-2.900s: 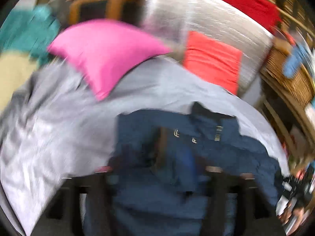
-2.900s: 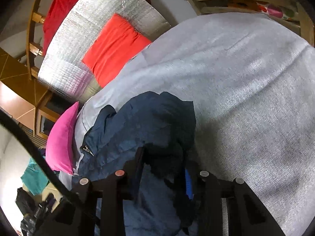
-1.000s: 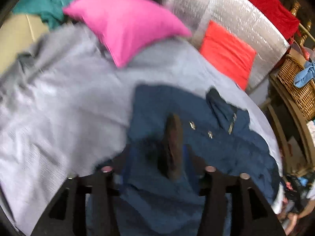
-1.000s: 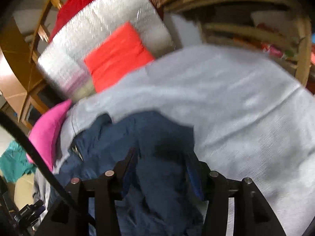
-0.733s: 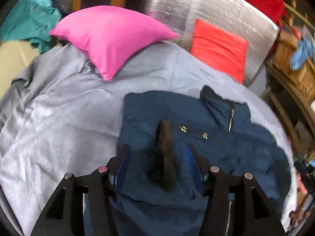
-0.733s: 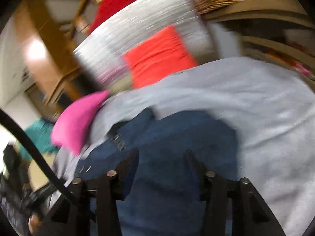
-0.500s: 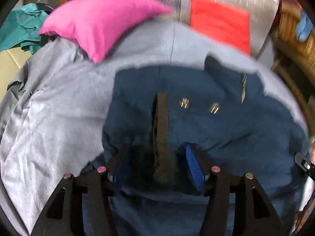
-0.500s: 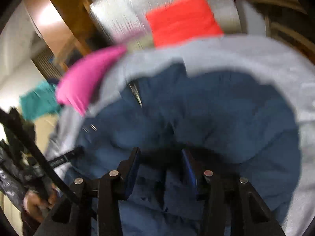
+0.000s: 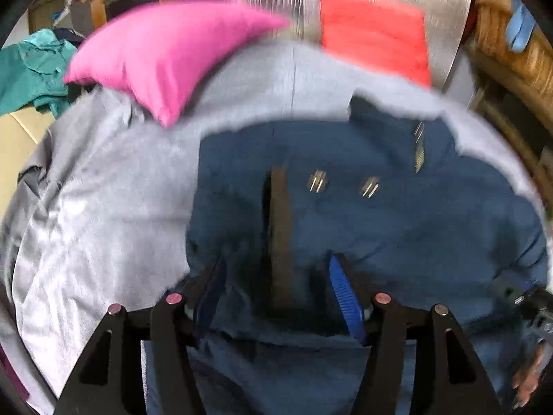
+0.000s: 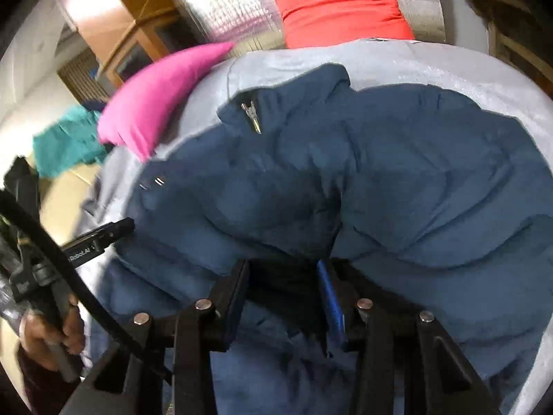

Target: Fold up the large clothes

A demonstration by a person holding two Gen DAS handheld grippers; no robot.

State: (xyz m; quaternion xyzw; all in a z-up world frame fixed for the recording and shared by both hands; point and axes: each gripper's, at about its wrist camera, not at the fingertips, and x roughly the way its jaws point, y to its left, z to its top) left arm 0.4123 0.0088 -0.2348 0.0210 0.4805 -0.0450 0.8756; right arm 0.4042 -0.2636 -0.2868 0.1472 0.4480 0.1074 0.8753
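- The bed (image 9: 114,180), under a grey cover, is the work surface: it is broad enough for a bulky garment to lie flat.
- The navy jacket (image 9: 397,228) lies spread across the middle of the bed, collar and zipper toward the headboard, so its lower edge faces the person and is easiest to grasp.
- The pink pillow (image 9: 166,52) and the red pillow (image 9: 373,34) sit at the head end, beyond the collar and out of the way of a fold.
- The left tool (image 9: 276,287) has its fingers apart around a bunched ridge of the jacket's near edge; whether it pinches the cloth I cannot tell.
- The right tool (image 10: 281,294) sits closer-set on a dark fold of the same edge, apparently gripping it, likely so both corners rise together.
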